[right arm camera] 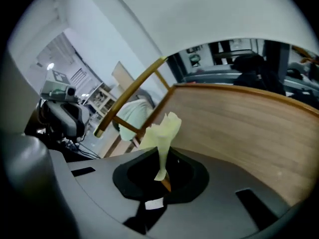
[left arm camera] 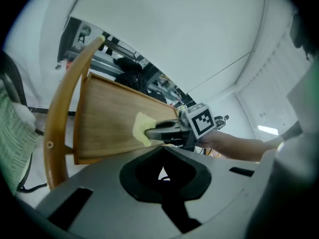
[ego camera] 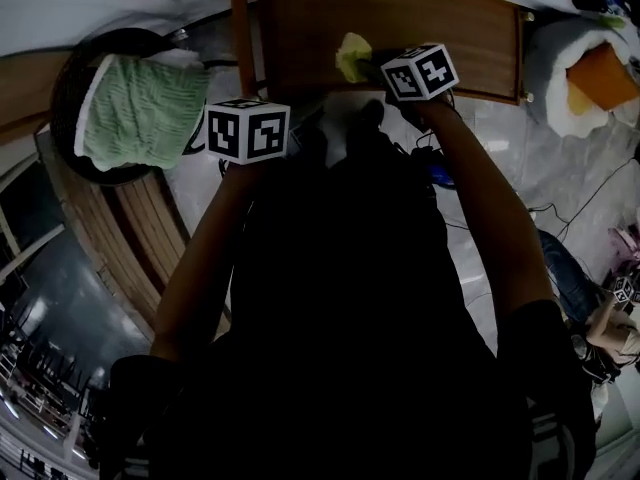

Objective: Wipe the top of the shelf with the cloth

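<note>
Currently right gripper (right arm camera: 162, 174) is clamped on the yellow cloth (right arm camera: 163, 130), pressing it onto the shelf (ego camera: 430, 23) top. Left gripper (left arm camera: 162, 152) is closed, empty, held beside the shelf.

Smooth, satin-finished wood of the shelf (ego camera: 400, 28); soft, crumpled cloth (ego camera: 351, 56); ribbed green knit of the towel (ego camera: 145, 113)
</note>
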`<state>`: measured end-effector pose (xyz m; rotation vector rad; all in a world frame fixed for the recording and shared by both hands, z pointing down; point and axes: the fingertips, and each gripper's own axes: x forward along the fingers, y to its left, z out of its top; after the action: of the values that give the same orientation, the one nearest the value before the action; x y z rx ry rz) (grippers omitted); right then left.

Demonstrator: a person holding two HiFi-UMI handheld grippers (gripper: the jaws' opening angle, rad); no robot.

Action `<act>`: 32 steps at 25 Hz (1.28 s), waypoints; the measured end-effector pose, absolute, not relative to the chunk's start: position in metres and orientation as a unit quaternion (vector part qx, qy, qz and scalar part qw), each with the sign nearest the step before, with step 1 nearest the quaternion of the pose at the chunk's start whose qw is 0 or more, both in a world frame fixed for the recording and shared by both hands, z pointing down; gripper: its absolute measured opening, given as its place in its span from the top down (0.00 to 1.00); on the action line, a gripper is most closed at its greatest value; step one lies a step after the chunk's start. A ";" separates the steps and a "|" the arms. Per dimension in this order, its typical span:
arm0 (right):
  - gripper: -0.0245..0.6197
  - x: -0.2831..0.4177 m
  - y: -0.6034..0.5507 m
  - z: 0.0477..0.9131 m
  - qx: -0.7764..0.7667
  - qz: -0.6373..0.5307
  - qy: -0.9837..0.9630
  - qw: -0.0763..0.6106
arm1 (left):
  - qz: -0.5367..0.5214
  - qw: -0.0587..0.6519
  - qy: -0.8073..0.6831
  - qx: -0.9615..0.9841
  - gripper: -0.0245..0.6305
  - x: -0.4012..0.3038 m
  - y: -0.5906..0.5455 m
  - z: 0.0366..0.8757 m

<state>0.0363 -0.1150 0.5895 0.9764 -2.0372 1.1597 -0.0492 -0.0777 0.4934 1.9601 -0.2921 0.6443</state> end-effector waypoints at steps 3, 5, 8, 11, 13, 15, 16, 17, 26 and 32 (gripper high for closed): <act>0.89 -0.051 -0.121 0.604 0.295 0.437 -0.790 0.313 | 0.273 0.517 -0.128 0.801 0.95 -0.083 -0.073 0.502; 0.89 -0.094 -0.123 0.613 0.261 0.435 -0.798 0.326 | 0.272 0.525 -0.133 0.795 0.95 -0.099 -0.072 0.507; 0.89 -0.128 -0.125 0.633 0.239 0.416 -0.800 0.361 | 0.275 0.530 -0.150 0.788 0.95 -0.118 -0.072 0.517; 0.89 -0.138 -0.127 0.644 0.245 0.388 -0.798 0.389 | 0.285 0.522 -0.164 0.787 0.95 -0.132 -0.073 0.527; 0.89 -0.139 -0.126 0.647 0.251 0.382 -0.794 0.401 | 0.287 0.516 -0.172 0.789 0.95 -0.139 -0.074 0.529; 0.89 -0.140 -0.132 0.649 0.257 0.374 -0.800 0.393 | 0.287 0.513 -0.180 0.789 0.95 -0.143 -0.078 0.529; 0.89 -0.139 -0.133 0.650 0.258 0.378 -0.798 0.392 | 0.289 0.511 -0.183 0.788 0.95 -0.143 -0.080 0.530; 0.89 -0.135 -0.130 0.650 0.257 0.388 -0.792 0.395 | 0.292 0.509 -0.185 0.788 0.95 -0.140 -0.081 0.531; 0.89 -0.030 -0.104 0.655 0.315 0.425 -0.753 0.391 | 0.309 0.505 -0.133 0.795 0.95 -0.074 -0.066 0.525; 0.89 0.072 -0.075 0.651 0.370 0.437 -0.728 0.377 | 0.332 0.493 -0.101 0.798 0.95 -0.013 -0.054 0.531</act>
<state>0.0722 -0.0747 0.6515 0.9451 -1.8622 1.1168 -0.0130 -0.0539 0.5311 1.9367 -0.2457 0.8049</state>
